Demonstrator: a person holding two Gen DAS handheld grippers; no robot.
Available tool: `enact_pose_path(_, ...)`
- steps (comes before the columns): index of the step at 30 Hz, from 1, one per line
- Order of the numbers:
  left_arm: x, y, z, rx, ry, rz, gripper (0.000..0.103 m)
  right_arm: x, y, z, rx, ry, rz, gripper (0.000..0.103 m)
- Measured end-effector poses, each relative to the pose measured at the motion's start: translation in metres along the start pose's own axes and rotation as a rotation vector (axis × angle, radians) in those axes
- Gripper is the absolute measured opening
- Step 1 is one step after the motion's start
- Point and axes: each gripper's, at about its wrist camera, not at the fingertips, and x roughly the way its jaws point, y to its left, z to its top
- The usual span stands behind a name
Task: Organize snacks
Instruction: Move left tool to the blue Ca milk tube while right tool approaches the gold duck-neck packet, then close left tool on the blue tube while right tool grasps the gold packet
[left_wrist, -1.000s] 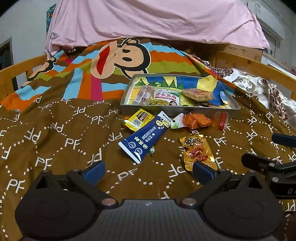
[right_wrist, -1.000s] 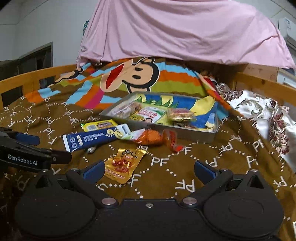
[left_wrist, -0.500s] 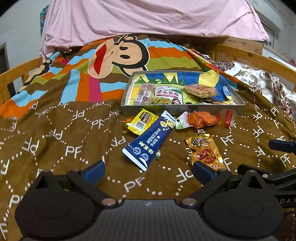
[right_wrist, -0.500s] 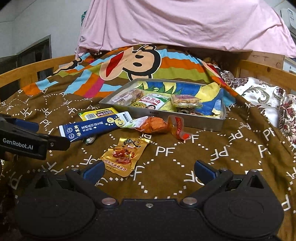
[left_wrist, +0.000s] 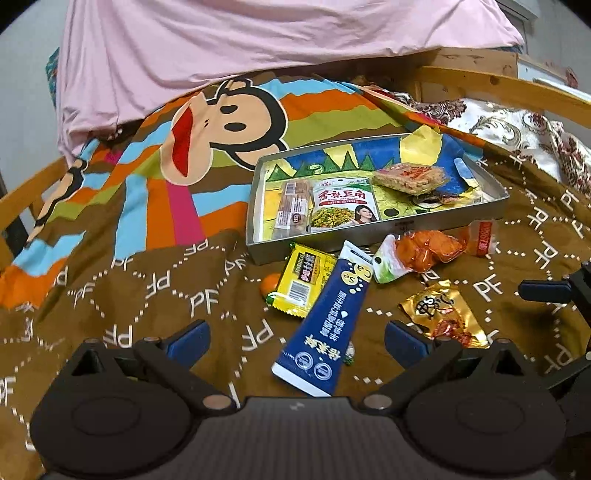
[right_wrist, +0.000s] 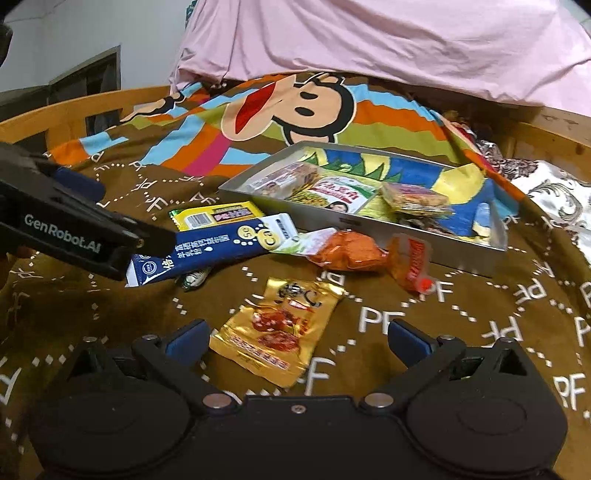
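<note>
A metal tray (left_wrist: 373, 230) (right_wrist: 373, 230) rests on the bed and holds several snack packs. In front of it lie a long blue packet (left_wrist: 327, 317) (right_wrist: 214, 249), a yellow packet (left_wrist: 303, 278) (right_wrist: 218, 216), an orange snack bag (left_wrist: 428, 249) (right_wrist: 349, 251) and a gold packet (left_wrist: 441, 314) (right_wrist: 279, 328). My left gripper (left_wrist: 297, 341) is open, its fingers either side of the blue packet's near end. My right gripper (right_wrist: 297, 341) is open, with the gold packet between its fingers. Neither holds anything.
A brown patterned blanket (left_wrist: 110, 295) with a monkey print covers the bed. Pink cloth (left_wrist: 258, 44) hangs at the back. Wooden rails (left_wrist: 26, 195) (right_wrist: 74, 114) run along the sides. A small green candy (right_wrist: 194, 278) lies by the blue packet.
Both grippers have moved forward and lower toward the loose snacks. The blue packet now sits between my left fingers and the gold packet between my right fingers. Nothing was picked up.
</note>
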Motion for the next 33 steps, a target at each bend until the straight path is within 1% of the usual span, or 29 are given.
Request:
enact_pose_path(4,0.011,0.004,0.0,0.031,0.021,0.008,0.102,0.014,0.012,0.006,-0.011,0.027,-0.003,0.102)
enact_pose_path(8,0.019,0.01,0.001,0.037,0.037,0.01,0.102,0.029,0.019,0.01,-0.017,0.052,-0.044,0.102)
enact_pose_path(10,0.022,0.014,0.001,0.036,0.037,0.006,0.102,0.04,0.023,0.01,-0.027,0.085,-0.065,0.102)
enact_pose_path(13,0.025,0.017,0.003,0.044,0.036,-0.021,0.102,0.052,0.025,0.008,-0.024,0.115,-0.075,0.102)
enact_pose_path(15,0.026,0.017,0.003,0.061,0.035,-0.065,0.102,0.055,0.025,0.007,-0.028,0.117,-0.072,0.102)
enact_pose_path(17,0.026,0.014,0.003,0.071,0.03,-0.104,0.102,0.054,0.023,0.006,-0.03,0.114,-0.055,0.097)
enact_pose_path(21,0.034,0.007,0.006,0.073,0.06,-0.159,0.102,0.05,0.017,0.006,-0.039,0.113,-0.026,0.09)
enact_pose_path(23,0.04,0.004,0.008,0.065,0.081,-0.173,0.102,0.046,0.013,0.005,-0.047,0.116,-0.012,0.082)
enact_pose_path(26,0.049,0.0,0.01,0.057,0.119,-0.178,0.097,0.038,0.008,0.005,-0.074,0.119,0.014,0.074)
enact_pose_path(27,0.052,-0.001,0.009,0.057,0.135,-0.181,0.094,0.036,0.006,0.005,-0.084,0.121,0.023,0.073)
enact_pose_path(28,0.055,-0.003,0.009,0.056,0.153,-0.182,0.088,0.032,0.003,0.005,-0.094,0.123,0.036,0.07)
enact_pose_path(29,0.058,-0.004,0.009,0.051,0.173,-0.181,0.085,0.028,0.0,0.004,-0.102,0.124,0.046,0.069)
enact_pose_path(31,0.063,-0.004,0.007,0.037,0.206,-0.178,0.075,0.02,-0.006,0.002,-0.12,0.128,0.06,0.065)
enact_pose_path(33,0.066,-0.004,0.005,0.028,0.214,-0.165,0.069,0.013,-0.013,0.0,-0.13,0.128,0.071,0.063)
